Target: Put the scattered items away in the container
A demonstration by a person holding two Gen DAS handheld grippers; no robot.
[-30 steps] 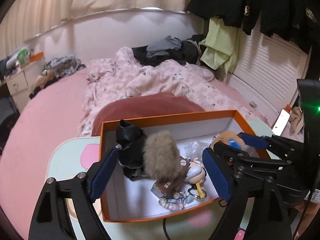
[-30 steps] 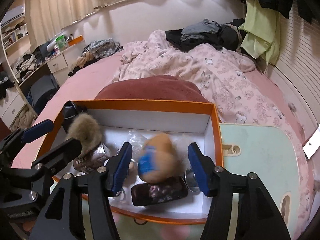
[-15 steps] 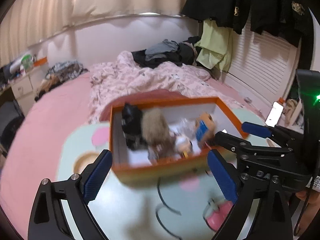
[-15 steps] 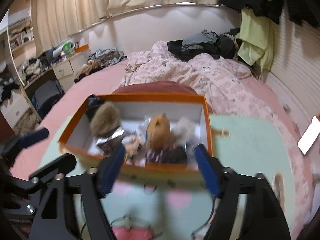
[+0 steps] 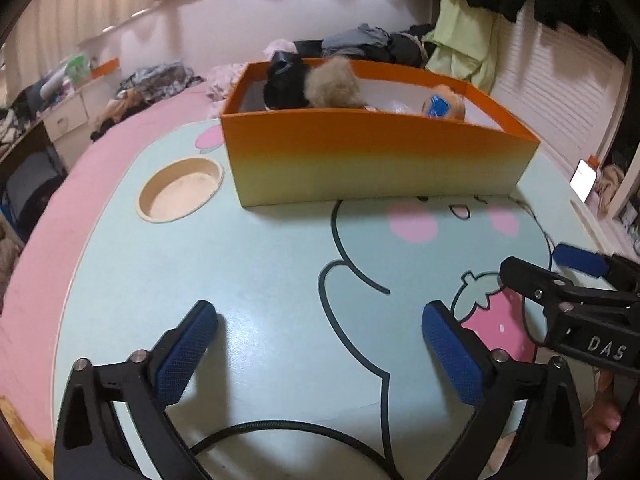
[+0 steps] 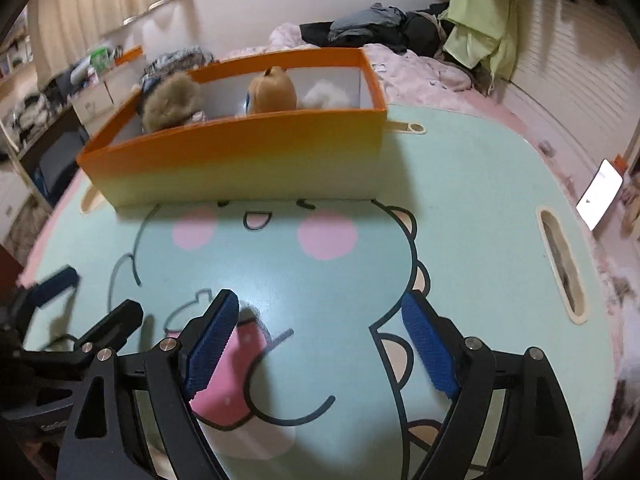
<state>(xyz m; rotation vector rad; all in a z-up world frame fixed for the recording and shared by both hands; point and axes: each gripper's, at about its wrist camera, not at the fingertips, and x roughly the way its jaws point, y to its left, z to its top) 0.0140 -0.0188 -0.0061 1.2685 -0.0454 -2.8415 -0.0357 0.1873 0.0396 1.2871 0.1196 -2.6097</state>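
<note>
An orange box (image 5: 376, 160) stands at the far side of the pale green table (image 5: 260, 280). Inside it a black item (image 5: 284, 84), a brown furry ball (image 5: 334, 84) and an orange plush (image 5: 444, 104) poke above the rim. My left gripper (image 5: 320, 316) hovers low over the table in front of the box, its jaws opening with nothing between them. My right gripper (image 6: 320, 308) is beside it, jaws also opening and empty. The right wrist view shows the box (image 6: 240, 152), the furry ball (image 6: 172, 100), the plush (image 6: 272, 88) and a white fluffy item (image 6: 324, 96).
The table has a round cup recess (image 5: 180, 188) left of the box and a long slot (image 6: 560, 264) near its right edge. A black cable (image 5: 280, 428) curves under my left gripper. A lit phone (image 6: 600, 194) lies on the pink bed (image 5: 60, 220) around the table.
Both grippers drew back from over the box and sank toward the table, their jaws spreading wider. The furry ball and the orange plush that were between the jaws now rest in the box.
</note>
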